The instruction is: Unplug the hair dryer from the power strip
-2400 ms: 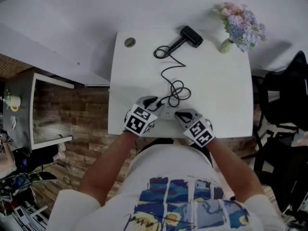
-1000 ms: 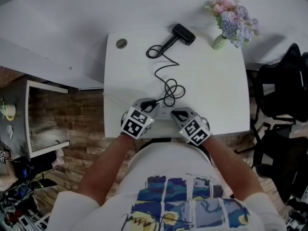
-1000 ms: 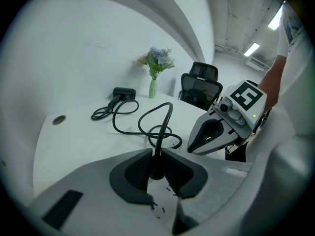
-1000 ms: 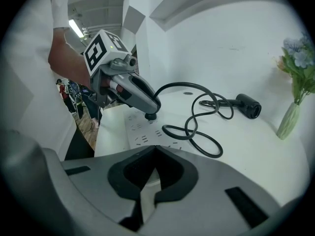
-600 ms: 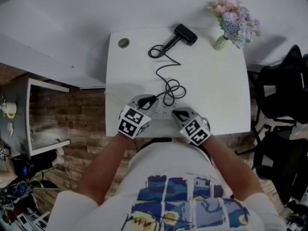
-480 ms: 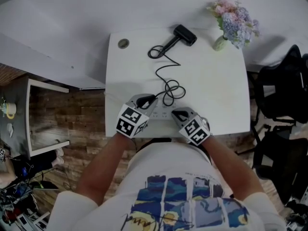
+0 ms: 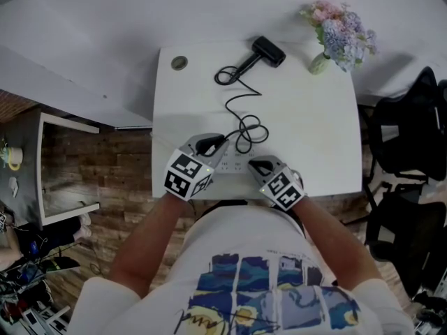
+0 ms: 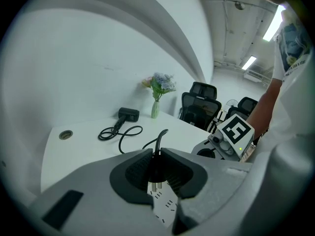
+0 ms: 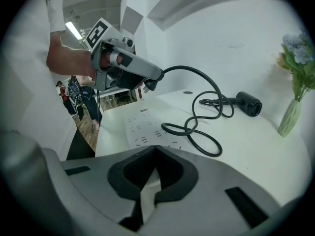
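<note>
No word, brand or number can be read anywhere: the cubes on the left gripper (image 7: 211, 144) and right gripper (image 7: 255, 165) bear only square markers (patterns, not letters), and the scrawl on the shirt (image 7: 265, 292) is illegible.

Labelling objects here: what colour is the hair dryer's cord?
Black; the cord shows best in the right gripper view.

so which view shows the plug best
The left gripper view: the plug sits clamped between the jaws, prongs free above the power strip. The right gripper view shows it small, side-on; the head view only a dark speck.
</note>
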The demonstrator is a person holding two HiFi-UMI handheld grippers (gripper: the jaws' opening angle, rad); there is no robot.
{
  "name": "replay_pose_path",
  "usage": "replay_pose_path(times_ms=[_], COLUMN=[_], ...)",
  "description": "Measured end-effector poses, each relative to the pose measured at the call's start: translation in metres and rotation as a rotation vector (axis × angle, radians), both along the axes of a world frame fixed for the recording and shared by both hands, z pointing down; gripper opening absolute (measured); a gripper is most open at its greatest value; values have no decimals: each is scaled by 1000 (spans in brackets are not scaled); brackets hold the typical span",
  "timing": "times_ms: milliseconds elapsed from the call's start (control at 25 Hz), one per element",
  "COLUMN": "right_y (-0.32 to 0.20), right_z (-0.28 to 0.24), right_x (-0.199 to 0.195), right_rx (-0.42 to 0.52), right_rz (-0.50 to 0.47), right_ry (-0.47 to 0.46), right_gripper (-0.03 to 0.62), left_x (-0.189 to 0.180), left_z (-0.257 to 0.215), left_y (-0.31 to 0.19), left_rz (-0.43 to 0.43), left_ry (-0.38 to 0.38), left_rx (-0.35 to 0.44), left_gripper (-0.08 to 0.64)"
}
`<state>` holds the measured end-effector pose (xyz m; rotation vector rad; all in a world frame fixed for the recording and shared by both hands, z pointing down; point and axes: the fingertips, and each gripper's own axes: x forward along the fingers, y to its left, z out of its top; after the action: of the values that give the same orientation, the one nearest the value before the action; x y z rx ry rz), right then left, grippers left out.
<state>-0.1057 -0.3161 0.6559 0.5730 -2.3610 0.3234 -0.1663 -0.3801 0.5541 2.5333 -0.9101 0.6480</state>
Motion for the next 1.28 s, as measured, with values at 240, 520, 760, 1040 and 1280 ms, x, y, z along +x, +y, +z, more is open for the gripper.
replay_pose_path(times_ms=[240, 520, 760, 1040, 1280], right_y=[0, 0, 1, 2, 0], right_z=[0, 0, -1, -1, 0], right_x=[-1, -1, -1, -1, 1], right_rx=[-6, -7, -11, -9, -8], right_rz=[2, 8, 12, 11, 11], right_ry=[-7, -12, -21, -21, -26], right_gripper=[0, -1, -2, -2, -2], left_x=[-1, 0, 2, 4, 6], left_z=[-6, -11, -15, -16, -16], left_y=[1, -1, -1, 1, 0], left_rz=[-2, -6, -6, -5, -7], left_ry=[14, 27, 31, 35, 36], left_rx=[-2, -1, 2, 2, 0], left_gripper=[49, 49, 49, 49, 49])
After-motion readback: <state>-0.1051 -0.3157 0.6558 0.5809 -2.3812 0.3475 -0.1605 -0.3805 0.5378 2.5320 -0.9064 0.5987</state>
